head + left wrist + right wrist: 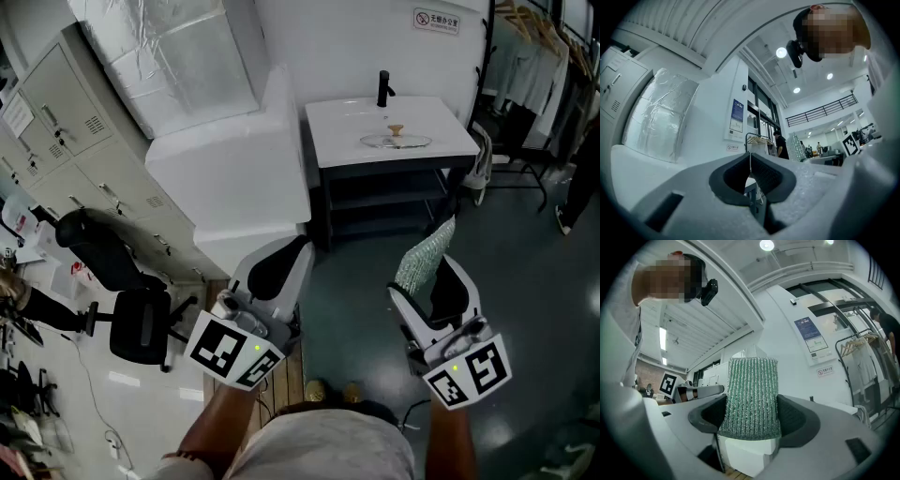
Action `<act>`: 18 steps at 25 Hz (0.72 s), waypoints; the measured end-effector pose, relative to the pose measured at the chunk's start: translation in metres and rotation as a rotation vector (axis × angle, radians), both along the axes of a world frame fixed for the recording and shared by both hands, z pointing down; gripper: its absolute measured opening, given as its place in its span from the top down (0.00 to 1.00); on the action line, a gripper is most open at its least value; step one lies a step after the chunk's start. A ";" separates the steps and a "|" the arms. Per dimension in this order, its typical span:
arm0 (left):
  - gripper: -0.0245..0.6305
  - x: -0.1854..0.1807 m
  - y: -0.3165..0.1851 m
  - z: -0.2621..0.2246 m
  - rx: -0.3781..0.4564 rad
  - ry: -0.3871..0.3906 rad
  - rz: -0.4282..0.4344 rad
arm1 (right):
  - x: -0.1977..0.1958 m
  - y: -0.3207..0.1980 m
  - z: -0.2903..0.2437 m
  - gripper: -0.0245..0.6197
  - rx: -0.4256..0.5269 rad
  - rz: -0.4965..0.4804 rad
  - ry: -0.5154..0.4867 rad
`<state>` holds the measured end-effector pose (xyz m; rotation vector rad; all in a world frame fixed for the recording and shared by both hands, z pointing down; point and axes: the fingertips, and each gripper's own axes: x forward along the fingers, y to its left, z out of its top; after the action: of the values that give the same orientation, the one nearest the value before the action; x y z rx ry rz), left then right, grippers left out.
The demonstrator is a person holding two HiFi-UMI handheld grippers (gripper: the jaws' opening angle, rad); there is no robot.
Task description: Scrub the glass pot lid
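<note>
Nearest, at the bottom of the head view: both forearms, each carrying a gripper with its marker cube facing up.

Left gripper (pixel 277 270): the 2 jaws are pressed together, only a thin seam between the dark pads, nothing in them.

Right gripper (pixel 434 281): clamped on a green scrub pad (pixel 423 251). The pad stands up out of the jaws and leans toward the far wall. In the right gripper view it fills the whole gap between the 2 pads.

Under both grippers: dark grey floor (pixel 366 281), running on to the far wall.

Left of the left gripper: a black office chair (pixel 131 314) on the paler floor.

Further out, left of centre: a big white block (pixel 225 178) in stepped tiers, its right face just beside the sink stand (pixel 328 120).

Far left: grey lockers (pixel 66 122) in a row.

Far centre: the glass pot lid (pixel 396 141) lies flat on the white top of the sink stand, knob up, well apart from both grippers. A black faucet (pixel 383 87) stands behind it. Dark shelves sit under the top.

Far right: a clothes rack (pixel 534 37) with pale garments. 1 small sign (pixel 437 19) is on the wall above.
</note>
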<state>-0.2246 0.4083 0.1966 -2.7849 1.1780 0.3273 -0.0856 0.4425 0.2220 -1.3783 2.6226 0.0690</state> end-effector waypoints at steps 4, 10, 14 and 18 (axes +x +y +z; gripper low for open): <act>0.93 0.006 0.000 -0.003 0.001 -0.003 -0.001 | 0.005 0.000 -0.003 0.44 0.004 -0.003 0.001; 0.93 0.019 -0.002 0.000 -0.009 -0.001 -0.008 | 0.022 -0.001 -0.003 0.44 0.000 -0.010 -0.014; 0.93 0.031 -0.005 0.002 -0.016 -0.007 -0.016 | 0.037 -0.006 -0.005 0.44 0.003 -0.021 -0.024; 0.93 0.043 -0.011 0.001 -0.019 -0.007 -0.031 | 0.054 -0.011 -0.009 0.44 0.012 -0.036 -0.019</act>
<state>-0.1817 0.3976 0.1973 -2.7785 1.2282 0.3055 -0.0315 0.4311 0.2129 -1.3209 2.6256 0.0663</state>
